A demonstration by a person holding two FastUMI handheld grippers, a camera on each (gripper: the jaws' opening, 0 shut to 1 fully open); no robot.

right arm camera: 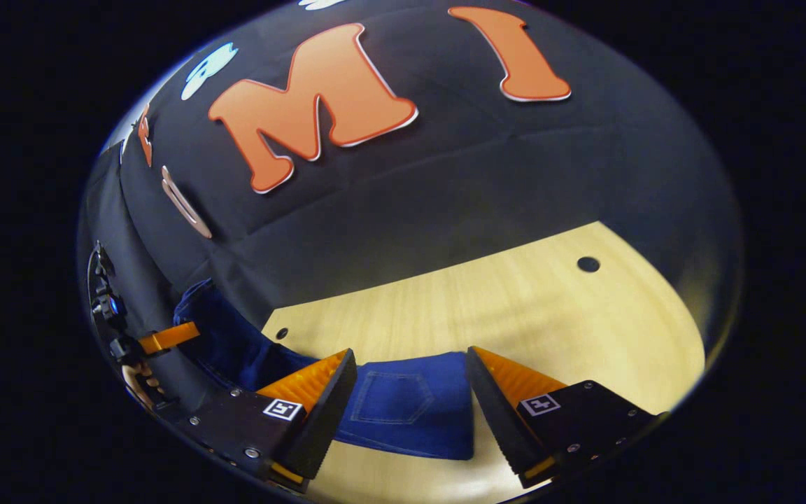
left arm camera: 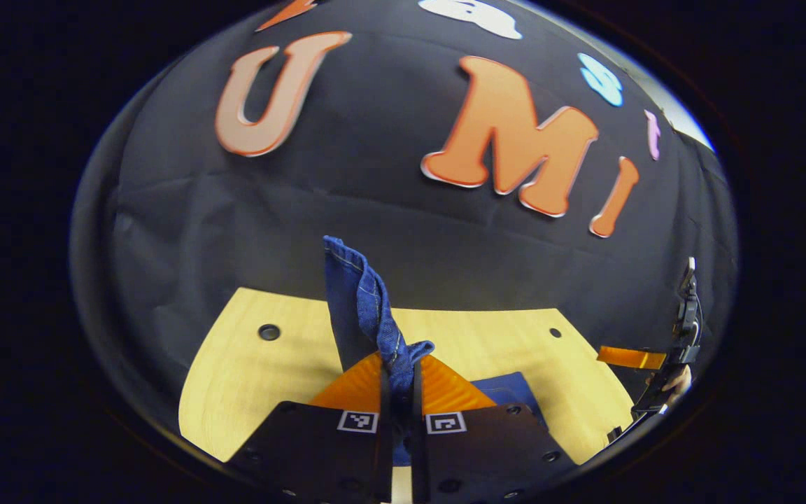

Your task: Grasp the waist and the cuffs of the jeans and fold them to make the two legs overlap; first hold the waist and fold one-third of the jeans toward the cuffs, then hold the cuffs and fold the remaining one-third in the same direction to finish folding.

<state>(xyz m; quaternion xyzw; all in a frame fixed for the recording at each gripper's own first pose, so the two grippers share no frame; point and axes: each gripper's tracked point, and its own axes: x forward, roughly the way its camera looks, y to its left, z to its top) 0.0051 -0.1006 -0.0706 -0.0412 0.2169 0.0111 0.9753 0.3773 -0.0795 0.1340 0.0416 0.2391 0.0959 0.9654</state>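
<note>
Pinching denim with my left gripper (left arm camera: 399, 392) – its fingers are closed almost together on a bunched fold of the jeans (left arm camera: 364, 308), which stands up above the tips like a little flag, lifted clear of the tabletop (left arm camera: 249, 371). I can't tell from this angle whether that fold is cuff or waist. Over on the right gripper view, my right gripper (right arm camera: 410, 392) has its fingers spread wide with nothing between them; it hangs just above the flat part of the jeans (right arm camera: 403, 409), where a back pocket shows, so that is the seat end lying on the tabletop (right arm camera: 515, 308).

My read – we're at the first fold, bringing one leg over the other, and only one end is in hand. Next I'd want the right fingers down onto the edge of the cloth near that pocket and closed on it, so both ends can travel together; otherwise the lift on the left will just drag and twist the fabric.

Room looks good: bare wood stretches ahead of and to the right of the right gripper, with a small round hole (right arm camera: 588, 264) well off from the cloth. The booth wall rises right behind the tabletop's far edge, so I'd keep the swing low and sideways, not pushed back toward the cloth wall
</note>
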